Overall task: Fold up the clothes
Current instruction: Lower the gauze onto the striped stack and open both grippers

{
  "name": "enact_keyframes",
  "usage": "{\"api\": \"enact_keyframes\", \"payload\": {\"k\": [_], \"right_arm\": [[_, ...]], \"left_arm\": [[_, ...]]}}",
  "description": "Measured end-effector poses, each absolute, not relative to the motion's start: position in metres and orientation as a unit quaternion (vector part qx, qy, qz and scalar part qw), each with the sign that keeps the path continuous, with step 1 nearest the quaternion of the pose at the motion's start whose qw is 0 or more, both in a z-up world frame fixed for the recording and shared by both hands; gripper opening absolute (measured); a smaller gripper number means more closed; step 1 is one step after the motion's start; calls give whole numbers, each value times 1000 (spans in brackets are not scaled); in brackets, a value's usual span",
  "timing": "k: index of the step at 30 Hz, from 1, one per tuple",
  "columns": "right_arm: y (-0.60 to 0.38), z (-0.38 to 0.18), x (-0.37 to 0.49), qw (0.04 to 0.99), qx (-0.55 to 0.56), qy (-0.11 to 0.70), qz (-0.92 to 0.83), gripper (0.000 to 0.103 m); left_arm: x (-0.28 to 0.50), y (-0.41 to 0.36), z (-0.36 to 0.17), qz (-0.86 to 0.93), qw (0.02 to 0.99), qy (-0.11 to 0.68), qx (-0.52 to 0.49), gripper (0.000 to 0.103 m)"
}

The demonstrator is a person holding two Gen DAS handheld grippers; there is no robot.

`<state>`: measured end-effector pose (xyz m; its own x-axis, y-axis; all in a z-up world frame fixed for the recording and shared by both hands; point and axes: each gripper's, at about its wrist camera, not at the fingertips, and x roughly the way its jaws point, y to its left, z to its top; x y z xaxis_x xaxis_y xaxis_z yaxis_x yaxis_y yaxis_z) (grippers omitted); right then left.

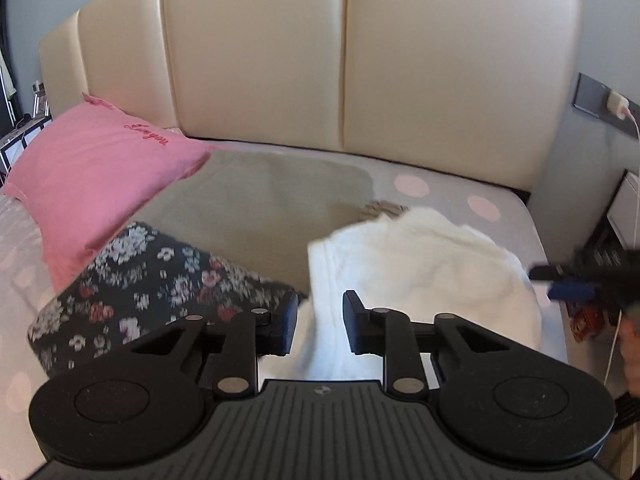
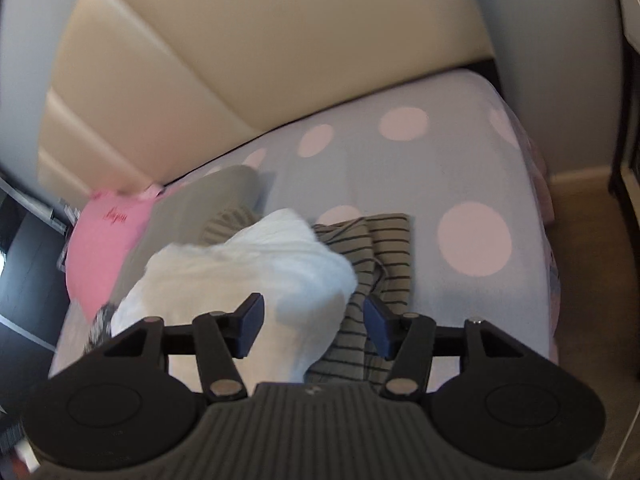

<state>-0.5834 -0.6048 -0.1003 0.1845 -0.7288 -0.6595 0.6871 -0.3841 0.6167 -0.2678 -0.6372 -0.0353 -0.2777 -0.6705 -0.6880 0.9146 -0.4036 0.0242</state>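
The fingers of the left gripper point(image 1: 320, 322) are standing apart with nothing between them, hovering above the near edge of a crumpled white garment point(image 1: 424, 268) that is lying on the bed. The fingers of the right gripper point(image 2: 314, 326) are also spread wide and holding nothing; below their gap the same white garment point(image 2: 256, 268) is meeting a beige striped garment point(image 2: 384, 256), which is lying partly under it and spilling out to its right. In the left wrist view only a small bit of that striped garment point(image 1: 382, 209) is peeking out behind the white pile. A dark floral garment point(image 1: 160, 280) is resting just left of the white one, its far end touching a pink pillow point(image 1: 100, 176) with red stitched lettering. Between the pillow and the white pile a flat grey-green cloth point(image 1: 260, 200) is lying spread toward the cream padded headboard point(image 1: 340, 56). All of it is sitting on a grey bedsheet point(image 2: 420, 184) with large pink dots. At the right edge of the left wrist view the right gripper point(image 1: 576, 280) is showing as a dark, blurred shape beside the white garment. On the wall beyond, a white charger point(image 1: 616, 104) is plugged into a socket, its cable hanging down
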Motion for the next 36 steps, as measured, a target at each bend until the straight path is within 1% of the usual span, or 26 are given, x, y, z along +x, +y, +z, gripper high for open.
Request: {"api": "enact_keyframes", "payload": {"k": [5,9,10,13,14,15,18,20,22,23,25,27,34,36], "right_arm": [[-618,-116,-604,514,598,-64,-612,58],[-629,-132,-614,490,634,-87,-592,49],[-633,-137,-616,491,644,-92,-580,48],[-642,-144,-621,496,658,-105,-556,36],[-643,-144,-621,502,656,-105,-554,25],[-644,-143,-621,507,653,-105,-552,20],[-645,-116,-607,560,586,-53,-584,14],[-644,-92,-586,606,491,23,-625,13],[-642,-76,-558,637,383,117,-659,12],[-641,-75,-548,645,349,145,-664,12],[-642,-80,-536,650,319,173,-668,12],[-646,-88,-536,645,316,184,-671,12],[-664,-125,-550,616,365,197,-669,12],[-667,-126,-549,612,370,195,-671,12]], "left_arm": [[-276,-621,-53,-772,497,190,348,22],[-281,-629,-68,-760,504,202,357,20],[-280,-631,-71,-756,508,205,359,19],[-277,-638,-77,-742,520,215,364,18],[-276,-641,-80,-737,525,218,365,18],[-275,-643,-82,-733,529,221,367,18],[-272,-651,-89,-718,541,231,372,18],[-270,-653,-93,-714,541,235,376,18],[-269,-654,-97,-713,539,240,378,18],[-269,-655,-100,-712,539,242,380,17],[-269,-657,-105,-706,542,245,384,17],[-268,-659,-110,-705,541,249,385,17],[-270,-663,-118,-701,539,256,391,17],[-273,-661,-117,-699,541,251,394,17]]}}
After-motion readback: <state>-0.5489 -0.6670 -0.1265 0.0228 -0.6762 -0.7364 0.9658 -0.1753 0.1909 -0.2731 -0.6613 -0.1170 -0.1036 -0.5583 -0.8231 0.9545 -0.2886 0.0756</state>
